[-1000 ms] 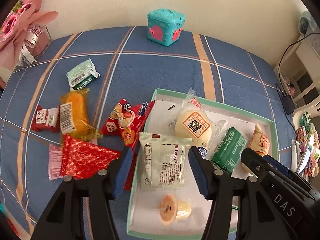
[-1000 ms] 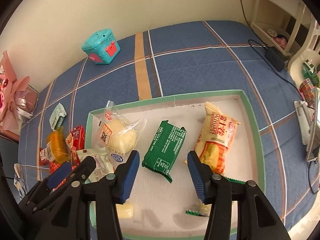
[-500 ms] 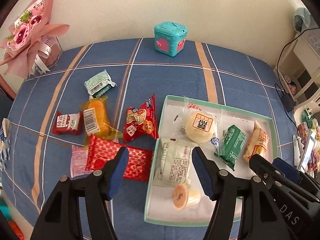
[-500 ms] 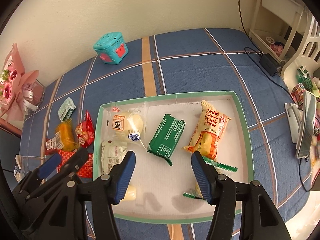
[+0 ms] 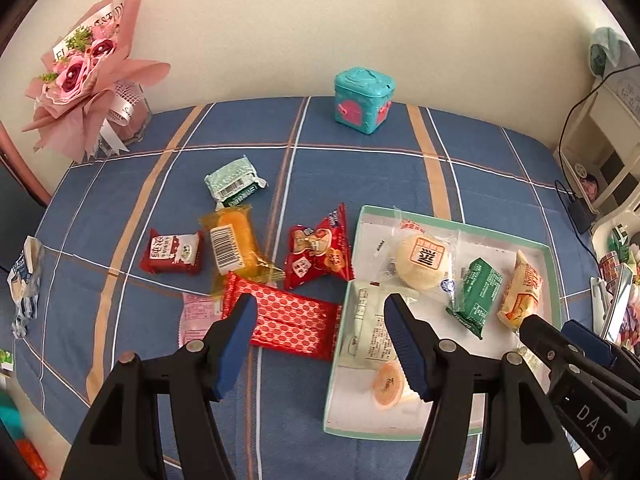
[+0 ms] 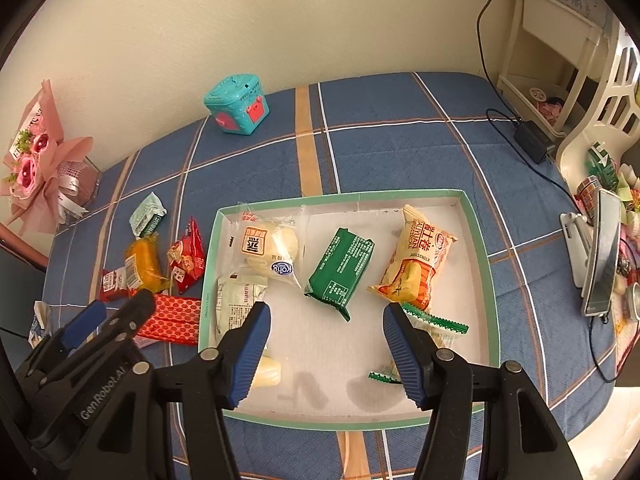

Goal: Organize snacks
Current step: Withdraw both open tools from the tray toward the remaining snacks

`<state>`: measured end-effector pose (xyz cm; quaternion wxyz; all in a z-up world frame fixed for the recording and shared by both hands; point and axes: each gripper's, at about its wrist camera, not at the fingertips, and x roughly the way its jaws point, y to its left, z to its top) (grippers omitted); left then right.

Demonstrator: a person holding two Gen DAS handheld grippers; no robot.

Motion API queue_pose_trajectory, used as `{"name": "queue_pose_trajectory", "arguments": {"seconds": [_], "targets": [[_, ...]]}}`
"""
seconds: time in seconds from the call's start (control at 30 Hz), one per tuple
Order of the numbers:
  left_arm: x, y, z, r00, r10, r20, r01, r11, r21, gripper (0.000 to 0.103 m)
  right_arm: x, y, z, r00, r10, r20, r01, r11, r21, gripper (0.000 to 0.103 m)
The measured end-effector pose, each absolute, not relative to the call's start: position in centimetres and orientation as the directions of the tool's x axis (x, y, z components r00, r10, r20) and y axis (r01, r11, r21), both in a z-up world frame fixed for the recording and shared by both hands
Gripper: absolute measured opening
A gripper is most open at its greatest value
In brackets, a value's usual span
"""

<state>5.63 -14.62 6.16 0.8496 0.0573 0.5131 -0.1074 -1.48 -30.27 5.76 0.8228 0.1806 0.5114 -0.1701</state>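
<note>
Left tool (image 5: 320, 340) and right tool (image 6: 326, 344) both wide, seemingly empty, above tray (image 6: 480, 240)

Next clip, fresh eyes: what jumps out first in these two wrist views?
The green-rimmed tray on the blue plaid cloth, with a dark green packet and an orange bag lying in it. Left of the tray sits a scatter of red wrappers, the long red hexagon-print pack nearest it. Against the wall stand a teal box and, at far left, a pink bouquet.
</note>
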Motion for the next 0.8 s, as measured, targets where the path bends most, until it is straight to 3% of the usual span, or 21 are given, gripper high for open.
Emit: {"name": "queue_pose_trajectory", "arguments": {"seconds": [0.1,0.27,0.4,0.47,0.8], "targets": [[5.9,-14.2,6.0,0.449,-0.115,-0.886,0.226,0.974,-0.011,0.068,-1.3,-30.2,5.6,0.412,-0.094,-0.906,0.463,0.878,0.119,0.063],[6.3,-13.6,5.3,0.444,-0.092,-0.891,0.206,0.978,0.002,0.083,-1.0,-30.2,4.6,0.389,-0.091,-0.917,0.468,0.877,0.112,0.072],[6.5,-13.2,5.0,0.454,-0.066,-0.888,0.195,0.98,0.027,0.085,-0.8,-30.1,4.0,0.383,-0.111,-0.917,0.461,0.883,0.086,0.095],[6.6,-12.9,4.9,0.459,-0.056,-0.887,0.185,0.982,0.034,0.095,-0.8,-30.1,3.9,0.386,-0.117,-0.915,0.457,0.886,0.079,0.103],[7.0,-12.3,4.5,0.458,-0.051,-0.887,0.169,0.985,0.031,0.1,-0.7,-30.4,3.7,0.408,-0.114,-0.906,0.455,0.886,0.094,0.103]]}}
